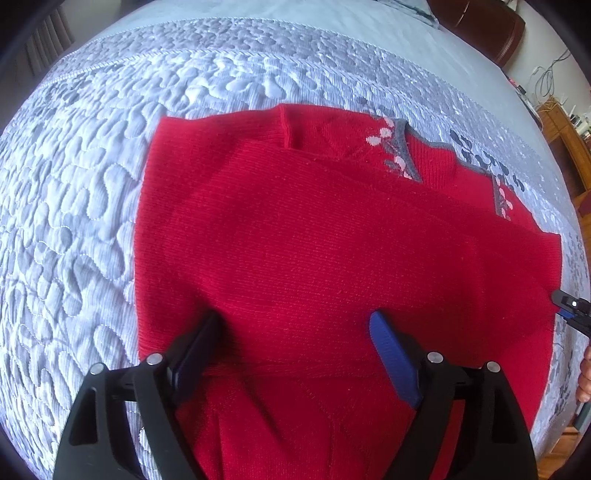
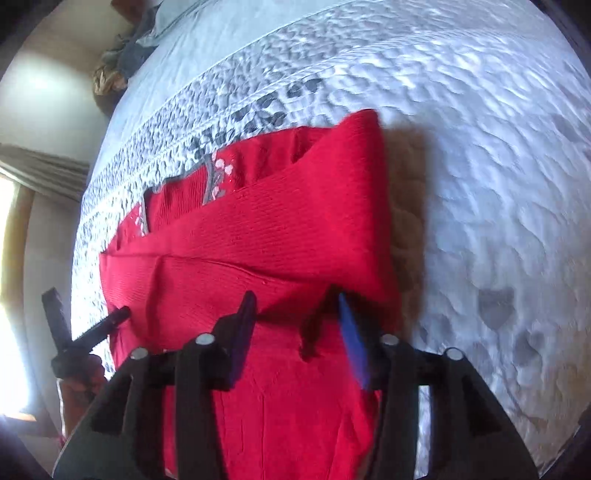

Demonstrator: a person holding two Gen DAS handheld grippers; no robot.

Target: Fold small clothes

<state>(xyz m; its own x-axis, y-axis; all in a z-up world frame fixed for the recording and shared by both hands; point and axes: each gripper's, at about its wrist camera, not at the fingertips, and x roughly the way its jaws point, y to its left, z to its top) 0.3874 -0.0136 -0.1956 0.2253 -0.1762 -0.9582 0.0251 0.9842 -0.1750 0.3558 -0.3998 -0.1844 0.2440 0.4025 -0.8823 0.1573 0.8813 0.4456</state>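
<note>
We're over the bed (image 1: 92, 184) now, its pale quilted bedspread (image 2: 480, 166) stitched in a pebbly pattern with grey leaf prints, and the red knit sweater (image 1: 314, 240) lies spread across it, already partly folded. From the left wrist view we see a flap of the red knit laid over the body, and at the far side the grey-trimmed neckline with pink flower motifs (image 1: 391, 147) peeks out from under that flap.

Our left gripper (image 1: 299, 332) hovers over the near part of the sweater, jaws spread wide, one blue pad and one dark pad standing apart with bare red knit between them. Nothing is pinched there.

Over on the right wrist view, our right gripper (image 2: 295, 306) sits at the near edge of the folded layers, jaws also parted. The blue pad sits right at a raised fold of the red fabric, and a small bunch of knit stands up between the two fingers, but whether the cloth is truly caught we cannot tell.

Each camera catches the other tool: the left gripper shows at the left rim of the right view, and the tip of the right gripper at the right edge of the left view, beside the sweater's side.

A brown wooden chair (image 1: 491, 26) stands beyond the bed's far corner.
</note>
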